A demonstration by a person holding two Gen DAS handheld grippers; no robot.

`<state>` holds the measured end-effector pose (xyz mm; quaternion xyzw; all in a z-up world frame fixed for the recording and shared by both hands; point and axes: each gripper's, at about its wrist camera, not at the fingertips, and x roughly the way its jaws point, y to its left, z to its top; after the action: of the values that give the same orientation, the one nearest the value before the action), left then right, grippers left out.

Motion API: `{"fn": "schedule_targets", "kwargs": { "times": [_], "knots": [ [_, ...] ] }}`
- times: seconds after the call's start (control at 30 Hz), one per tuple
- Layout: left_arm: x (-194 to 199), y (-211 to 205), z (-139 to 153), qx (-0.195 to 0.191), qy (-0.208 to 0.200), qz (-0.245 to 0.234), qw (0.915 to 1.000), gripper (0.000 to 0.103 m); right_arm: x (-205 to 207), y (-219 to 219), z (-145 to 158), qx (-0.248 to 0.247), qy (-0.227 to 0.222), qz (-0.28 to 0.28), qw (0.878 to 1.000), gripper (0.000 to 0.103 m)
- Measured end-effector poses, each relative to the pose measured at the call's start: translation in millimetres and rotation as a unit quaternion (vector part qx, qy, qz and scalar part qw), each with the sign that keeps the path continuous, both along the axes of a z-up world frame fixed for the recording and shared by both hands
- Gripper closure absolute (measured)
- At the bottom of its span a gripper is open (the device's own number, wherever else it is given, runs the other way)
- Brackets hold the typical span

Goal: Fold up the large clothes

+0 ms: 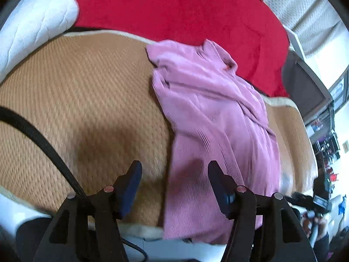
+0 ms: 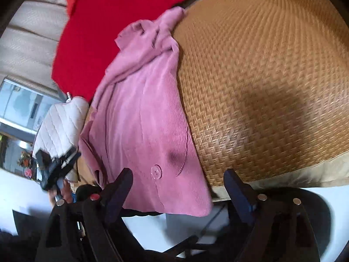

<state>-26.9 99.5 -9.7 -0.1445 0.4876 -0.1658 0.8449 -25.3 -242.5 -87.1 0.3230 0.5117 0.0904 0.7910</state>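
Pink garment (image 1: 213, 118) lies in a long rumpled strip on the woven mat (image 1: 82, 100), its far end bunched up against the red blanket (image 1: 178, 8) and its near end hanging over the mat's front edge. Left gripper (image 1: 174, 174) hovers above that near end, fingers (image 1: 133, 179) spread wide, nothing between them; one sits over bare mat, the other over pink cloth. A black cable (image 1: 43, 144) runs across the mat on the left, and a white quilted cushion (image 1: 37, 28) sits at the far left corner.

Over on the right wrist view, the right gripper (image 2: 176, 185) is spread wide too, holding nothing, poised over the garment's (image 2: 141, 118) near corner where a clear button (image 2: 156, 171) shows. The mat (image 2: 261, 83) stretches off to the right, red blanket (image 2: 91, 39) beyond, quilted cushion (image 2: 63, 122) to the left.
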Motion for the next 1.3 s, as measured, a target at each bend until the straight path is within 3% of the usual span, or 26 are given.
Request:
{"fn": "schedule_targets", "kwargs": {
  "times": [0.1, 0.23, 0.33, 0.43, 0.47, 0.53, 0.6, 0.67, 0.7, 0.77, 0.83, 0.9, 0.93, 0.97, 1.13, 1.3],
  "knots": [
    [-14, -20, 4, 0.013, 0.004, -0.030, 0.9995, 0.036, 5, 19, -17, -0.040, 0.037, 0.023, 0.998, 0.016],
    [-19, -71, 17, 0.071, -0.008, -0.077, 0.9945, 0.033, 2, 32, -36, -0.034, 0.054, 0.029, 0.998, 0.016],
    [0, -104, 20, 0.132, -0.016, -0.066, 0.9889, 0.032, -2, 35, -35, -0.024, 0.047, 0.023, 0.998, 0.016],
    [24, -111, 4, 0.171, 0.006, -0.033, 0.9847, 0.032, 12, 59, -33, -0.021, 0.042, 0.023, 0.999, 0.016],
    [29, -110, -2, 0.185, 0.018, -0.024, 0.9822, 0.047, 22, 63, -27, -0.018, 0.042, 0.022, 0.999, 0.016],
    [30, -94, -8, 0.175, 0.036, -0.012, 0.9838, 0.072, 14, 54, -29, -0.013, 0.041, 0.021, 0.999, 0.016],
    [22, -59, -7, 0.158, 0.039, 0.018, 0.9865, 0.075, 8, 46, -28, -0.006, 0.038, 0.021, 0.999, 0.017],
    [13, -14, -10, 0.150, 0.055, 0.082, 0.9837, 0.077, 2, 25, -28, 0.009, 0.034, 0.016, 0.999, 0.017],
    [9, 11, -13, 0.123, 0.067, 0.107, 0.9844, 0.079, 1, 21, -29, 0.016, 0.033, 0.013, 0.999, 0.017],
    [3, 32, -18, 0.091, 0.083, 0.103, 0.9870, 0.078, 0, 14, -31, 0.038, 0.030, 0.011, 0.999, 0.017],
    [-4, 37, -18, 0.083, 0.072, 0.095, 0.9893, 0.075, -1, 11, -29, 0.045, 0.026, 0.010, 0.999, 0.017],
    [-9, 35, -16, 0.071, 0.064, 0.079, 0.9922, 0.063, -1, 10, -27, 0.041, 0.025, 0.014, 0.999, 0.017],
    [-9, 30, -20, 0.068, 0.062, 0.066, 0.9935, 0.048, -2, 10, -26, 0.039, 0.026, 0.016, 0.999, 0.017],
    [-8, 25, -22, 0.069, 0.057, 0.059, 0.9942, 0.042, -2, 9, -27, 0.037, 0.027, 0.015, 0.999, 0.017],
    [-3, 2, -43, 0.121, 0.049, 0.026, 0.9911, 0.041, -3, 10, -26, 0.026, 0.029, 0.005, 0.999, 0.021],
    [-10, 3, -37, 0.122, 0.034, 0.024, 0.9916, 0.041, -9, 17, -25, -0.005, 0.038, -0.001, 0.999, 0.033]
  ]
}}
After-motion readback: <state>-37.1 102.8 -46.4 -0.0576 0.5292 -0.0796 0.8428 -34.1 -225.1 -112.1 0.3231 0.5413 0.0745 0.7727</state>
